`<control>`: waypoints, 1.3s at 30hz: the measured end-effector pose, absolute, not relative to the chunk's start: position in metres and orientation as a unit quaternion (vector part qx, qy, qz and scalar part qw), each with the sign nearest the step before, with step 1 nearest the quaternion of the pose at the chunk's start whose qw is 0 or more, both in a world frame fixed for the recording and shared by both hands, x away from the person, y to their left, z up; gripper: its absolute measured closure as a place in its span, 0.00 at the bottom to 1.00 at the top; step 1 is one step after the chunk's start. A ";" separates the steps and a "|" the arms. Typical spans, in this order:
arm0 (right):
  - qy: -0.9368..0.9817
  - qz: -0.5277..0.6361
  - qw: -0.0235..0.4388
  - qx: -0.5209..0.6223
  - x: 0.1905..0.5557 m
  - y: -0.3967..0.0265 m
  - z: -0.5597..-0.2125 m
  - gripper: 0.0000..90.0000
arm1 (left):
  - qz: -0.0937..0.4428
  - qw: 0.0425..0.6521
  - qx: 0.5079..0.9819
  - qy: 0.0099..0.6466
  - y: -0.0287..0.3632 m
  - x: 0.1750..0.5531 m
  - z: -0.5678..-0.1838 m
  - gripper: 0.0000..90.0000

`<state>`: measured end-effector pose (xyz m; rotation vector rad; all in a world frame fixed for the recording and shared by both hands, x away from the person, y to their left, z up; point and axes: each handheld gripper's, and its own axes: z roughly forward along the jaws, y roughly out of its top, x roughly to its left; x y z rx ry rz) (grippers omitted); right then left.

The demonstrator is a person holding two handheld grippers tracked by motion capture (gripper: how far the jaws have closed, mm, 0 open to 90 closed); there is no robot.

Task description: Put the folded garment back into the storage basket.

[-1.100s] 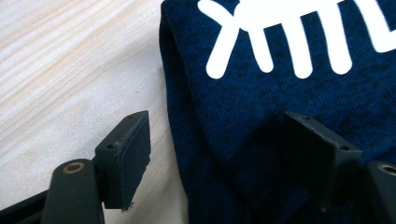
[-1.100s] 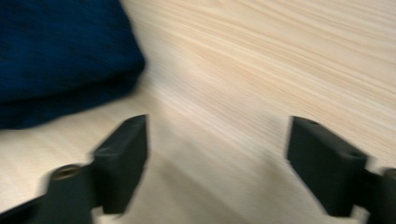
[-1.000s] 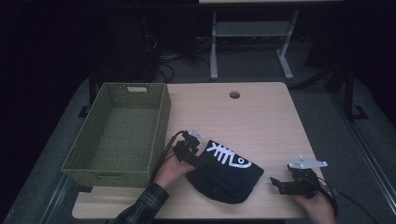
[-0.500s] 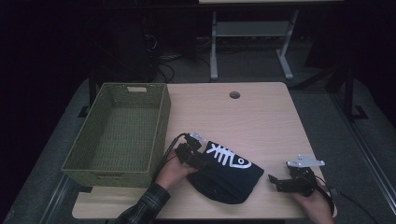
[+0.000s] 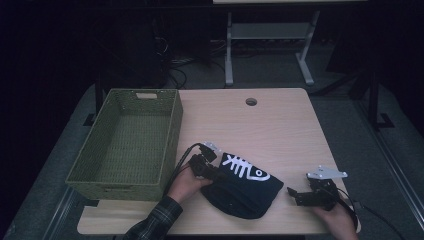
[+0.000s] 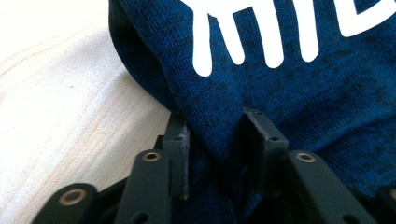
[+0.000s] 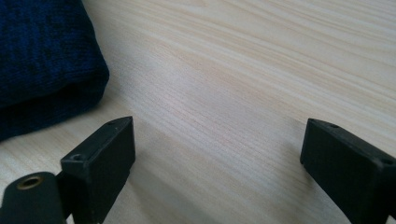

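Dark blue knitted garment with white fish-bone print (image 5: 245, 186): near centre of pale wooden table (image 5: 280, 125), right of green woven basket (image 5: 127, 145). Left gripper (image 6: 219, 140): jaws just closing, pinching its left fold, likely for lifting. Right gripper (image 7: 215, 154): spread wide, empty, waiting right.

A light wood-grain desk (image 5: 280, 130) with rounded corners stands in a dim room, lit mainly on its top. A round cable hole (image 5: 251, 101) sits near the middle of the far edge. Beyond the far edge, a pale metal stand (image 5: 270, 47) with two legs and a crossbar rests on grey carpet floor (image 5: 345, 107); a tangle of dark cables (image 5: 182, 70) lies on the floor past the far left corner. A dark frame leg (image 5: 375, 100) stands past the right edge. The room behind falls into near-black shadow.
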<state>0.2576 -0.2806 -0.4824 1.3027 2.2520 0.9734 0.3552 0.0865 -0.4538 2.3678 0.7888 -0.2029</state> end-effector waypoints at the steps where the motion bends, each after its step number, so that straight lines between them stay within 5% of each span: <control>1: 0.797 0.345 0.181 0.461 0.258 -0.281 -0.482 0.11 | -0.078 0.312 0.898 0.300 0.086 0.355 -0.453 0.76; 13: 0.798 0.345 0.181 0.461 0.258 -0.281 -0.482 0.11 | -0.092 0.306 0.902 0.290 0.085 0.357 -0.445 0.83; 39: 0.797 0.344 0.179 0.462 0.257 -0.280 -0.482 0.11 | -0.108 0.341 0.889 0.287 0.084 0.352 -0.397 0.83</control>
